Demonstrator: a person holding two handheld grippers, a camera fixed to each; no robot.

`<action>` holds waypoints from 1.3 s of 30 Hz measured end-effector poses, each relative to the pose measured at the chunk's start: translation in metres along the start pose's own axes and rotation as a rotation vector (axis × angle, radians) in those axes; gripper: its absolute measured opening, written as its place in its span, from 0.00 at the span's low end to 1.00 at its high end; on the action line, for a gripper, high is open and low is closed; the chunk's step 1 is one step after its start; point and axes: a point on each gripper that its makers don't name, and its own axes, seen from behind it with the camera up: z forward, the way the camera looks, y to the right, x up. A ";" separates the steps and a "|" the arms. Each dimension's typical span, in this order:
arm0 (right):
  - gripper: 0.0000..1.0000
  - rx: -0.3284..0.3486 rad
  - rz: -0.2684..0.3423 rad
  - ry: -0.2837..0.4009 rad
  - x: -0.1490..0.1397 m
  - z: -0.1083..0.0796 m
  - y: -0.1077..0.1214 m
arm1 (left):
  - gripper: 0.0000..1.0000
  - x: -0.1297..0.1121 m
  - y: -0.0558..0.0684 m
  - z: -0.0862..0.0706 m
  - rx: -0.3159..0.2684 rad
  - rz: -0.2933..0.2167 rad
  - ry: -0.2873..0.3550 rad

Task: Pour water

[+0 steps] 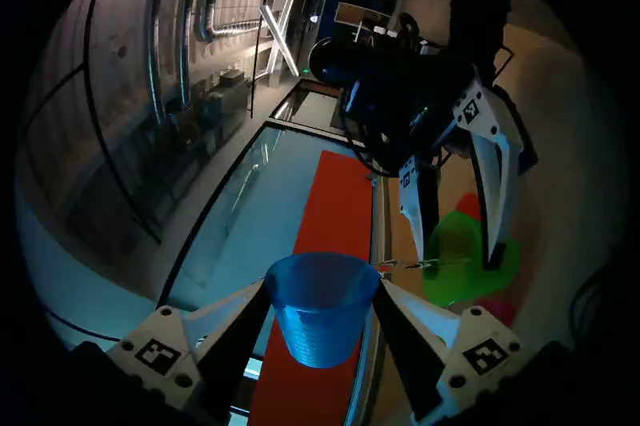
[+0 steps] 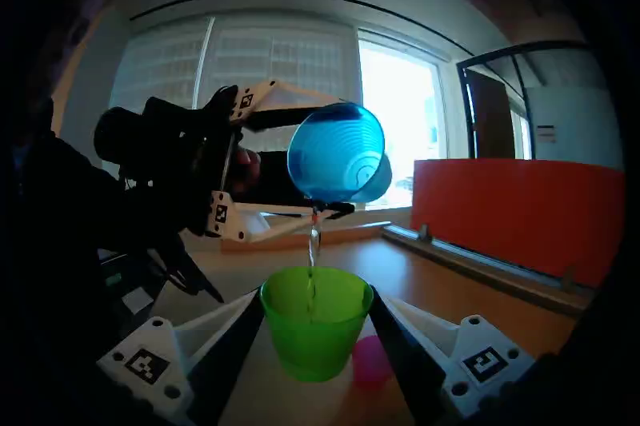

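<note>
The left gripper (image 1: 320,292) clamps a tipped blue cup (image 1: 322,322), water (image 2: 313,246) streaming into the green cup (image 2: 317,334) squeezed between the right gripper's (image 2: 317,310) fingers.

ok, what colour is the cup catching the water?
Translucent green; the cup shows best in the right gripper view.
</note>
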 end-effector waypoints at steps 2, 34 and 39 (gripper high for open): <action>0.92 -0.001 -0.001 0.000 0.000 0.000 0.001 | 0.86 0.000 0.001 0.000 -0.001 0.006 0.000; 0.92 -0.015 -0.017 -0.002 0.000 0.000 0.006 | 0.86 -0.003 -0.002 0.004 0.010 0.106 -0.005; 0.92 -0.015 -0.022 -0.002 0.000 0.001 0.006 | 0.86 -0.003 -0.004 0.003 0.013 0.120 -0.009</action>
